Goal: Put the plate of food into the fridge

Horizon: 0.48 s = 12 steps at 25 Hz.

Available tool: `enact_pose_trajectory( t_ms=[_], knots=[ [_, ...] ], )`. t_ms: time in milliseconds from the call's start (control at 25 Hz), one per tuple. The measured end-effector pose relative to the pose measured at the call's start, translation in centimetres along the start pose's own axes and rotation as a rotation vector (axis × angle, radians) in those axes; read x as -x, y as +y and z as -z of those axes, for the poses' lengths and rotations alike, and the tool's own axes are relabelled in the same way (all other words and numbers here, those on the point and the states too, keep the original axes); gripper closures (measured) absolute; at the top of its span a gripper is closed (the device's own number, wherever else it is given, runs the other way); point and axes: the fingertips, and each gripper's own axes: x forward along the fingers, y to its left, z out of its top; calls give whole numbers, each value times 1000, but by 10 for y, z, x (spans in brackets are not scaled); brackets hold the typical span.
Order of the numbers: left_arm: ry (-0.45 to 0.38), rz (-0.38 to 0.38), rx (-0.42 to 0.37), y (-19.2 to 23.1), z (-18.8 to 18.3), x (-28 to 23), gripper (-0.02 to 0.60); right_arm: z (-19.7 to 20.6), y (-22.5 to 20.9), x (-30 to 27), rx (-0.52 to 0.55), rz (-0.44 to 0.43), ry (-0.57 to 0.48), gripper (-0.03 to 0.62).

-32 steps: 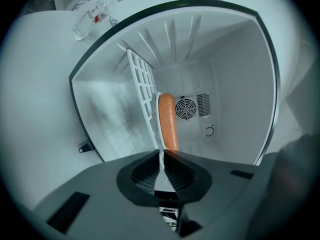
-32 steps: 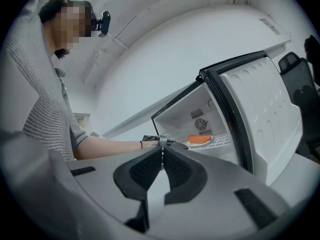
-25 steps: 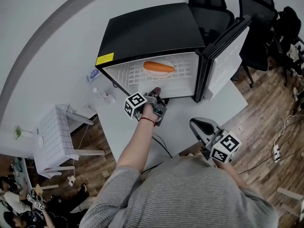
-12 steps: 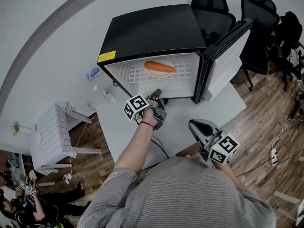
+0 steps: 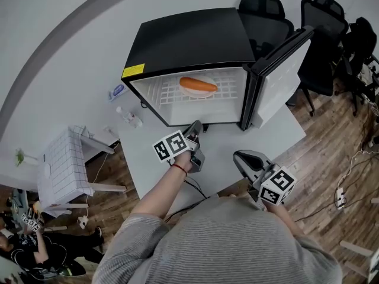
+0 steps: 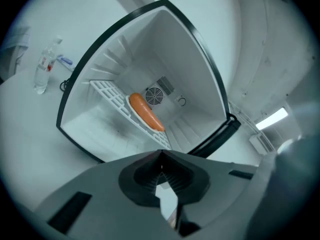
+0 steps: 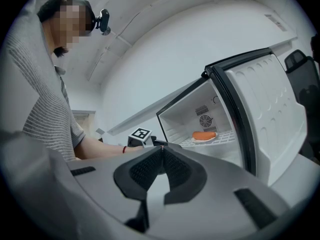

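A white plate (image 5: 199,92) bearing an orange sausage (image 5: 198,85) rests on the wire shelf inside the open fridge (image 5: 189,40). The left gripper view shows the sausage (image 6: 145,113) deep in the fridge, near the back fan. My left gripper (image 5: 195,128) is shut and empty. It hangs over the table just outside the fridge mouth, pointing into it. My right gripper (image 5: 239,157) is also shut with nothing in it, and sits lower right, near the table's front edge. From it the plate (image 7: 202,139) is seen beyond the left hand.
The fridge door (image 5: 283,68) stands open to the right, close to the right gripper's side. A clear bottle (image 5: 129,117) lies left of the fridge on the white table (image 5: 225,144). Black chairs (image 5: 323,16) stand behind, and a small white side table (image 5: 62,170) stands at the left.
My left gripper has drawn back from the fridge opening toward the person and rolled, its marker cube now facing up. The right gripper has stayed put, and the plate stays on the shelf.
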Motion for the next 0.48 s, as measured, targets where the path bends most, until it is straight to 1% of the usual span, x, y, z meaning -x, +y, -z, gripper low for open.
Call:
enact_pose_trajectory(
  t_ms=[120, 200, 480],
  knots=[
    [51, 46, -143, -18, 19, 18, 571, 2, 1, 1, 4, -12, 8, 579],
    [62, 61, -209, -27, 25, 30, 571, 2, 0, 2, 3, -12, 8, 579],
    [32, 120, -324, -57, 41, 59, 571, 6, 4, 3, 4, -28, 12, 579]
  ],
)
